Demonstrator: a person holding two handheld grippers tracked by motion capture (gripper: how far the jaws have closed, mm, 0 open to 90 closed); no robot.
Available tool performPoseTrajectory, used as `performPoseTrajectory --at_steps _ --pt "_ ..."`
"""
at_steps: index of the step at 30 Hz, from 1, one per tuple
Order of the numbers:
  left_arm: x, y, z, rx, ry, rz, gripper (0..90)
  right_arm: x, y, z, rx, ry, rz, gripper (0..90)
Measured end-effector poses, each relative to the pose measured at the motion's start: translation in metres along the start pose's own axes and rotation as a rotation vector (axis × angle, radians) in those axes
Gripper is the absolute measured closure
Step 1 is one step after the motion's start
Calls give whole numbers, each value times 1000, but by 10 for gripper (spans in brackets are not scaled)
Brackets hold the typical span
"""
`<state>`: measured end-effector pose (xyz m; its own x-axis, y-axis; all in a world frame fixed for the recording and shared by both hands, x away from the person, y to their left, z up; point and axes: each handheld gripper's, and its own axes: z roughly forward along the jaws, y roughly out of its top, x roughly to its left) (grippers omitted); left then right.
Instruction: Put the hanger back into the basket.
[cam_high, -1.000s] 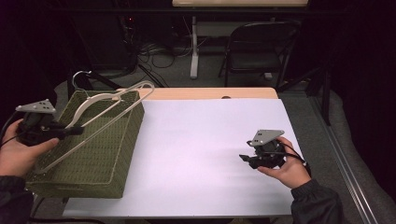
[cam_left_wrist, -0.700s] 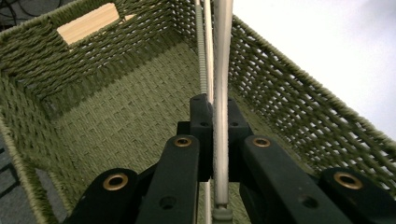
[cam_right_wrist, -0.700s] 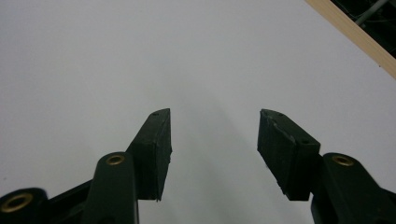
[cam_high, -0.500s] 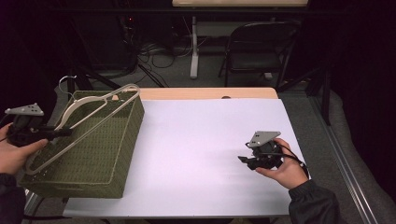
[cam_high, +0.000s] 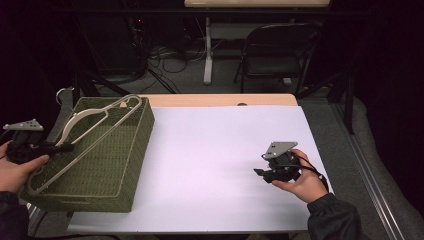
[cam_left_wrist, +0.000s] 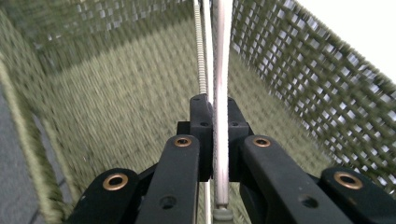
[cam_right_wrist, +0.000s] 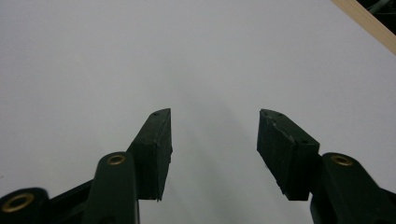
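A pale clothes hanger (cam_high: 82, 114) lies slanted in the olive woven basket (cam_high: 125, 165) at the table's left, its hook near the far rim. My left gripper (cam_high: 67, 147) reaches in over the basket's left rim and is shut on the hanger's lower part. In the left gripper view the pads (cam_left_wrist: 201, 126) pinch a thin pale rod of the hanger (cam_left_wrist: 222, 56) above the basket's woven floor (cam_left_wrist: 116, 93). My right gripper (cam_high: 259, 172) rests on the white table (cam_high: 210, 140) at the right, open, with bare white table (cam_right_wrist: 187, 46) between its fingers (cam_right_wrist: 156, 149).
The basket takes up the table's left third. A wooden strip (cam_high: 220, 100) runs along the far edge. Beyond it stand a folding chair (cam_high: 280, 50) and a white table leg (cam_high: 207, 50), with cables on the floor.
My left hand has moved left and down with the hanger, which has sunk lower into the basket. The right hand has stayed put.
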<state>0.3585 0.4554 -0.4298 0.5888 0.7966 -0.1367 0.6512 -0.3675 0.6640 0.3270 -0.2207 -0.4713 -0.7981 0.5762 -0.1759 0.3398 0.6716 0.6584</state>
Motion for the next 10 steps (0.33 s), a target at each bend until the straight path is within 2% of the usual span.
performPoseTrajectory --at_steps 2,4,5,7,8,10 --pt "0 -4 11 42 6 3 870 0 -1 1 -9 0 3 450" --pt "1 -7 19 60 11 -9 869 1 -1 5 -3 1 4 450" --pt "1 -8 23 72 17 -18 868 1 -1 4 18 4 2 450" --pt "2 -11 32 107 47 -33 851 2 -1 6 20 7 -1 450" --pt "2 -13 35 113 80 -39 851 2 -1 6 20 7 -1 450" --pt "0 -13 35 89 196 -20 713 1 -1 6 20 3 1 450"
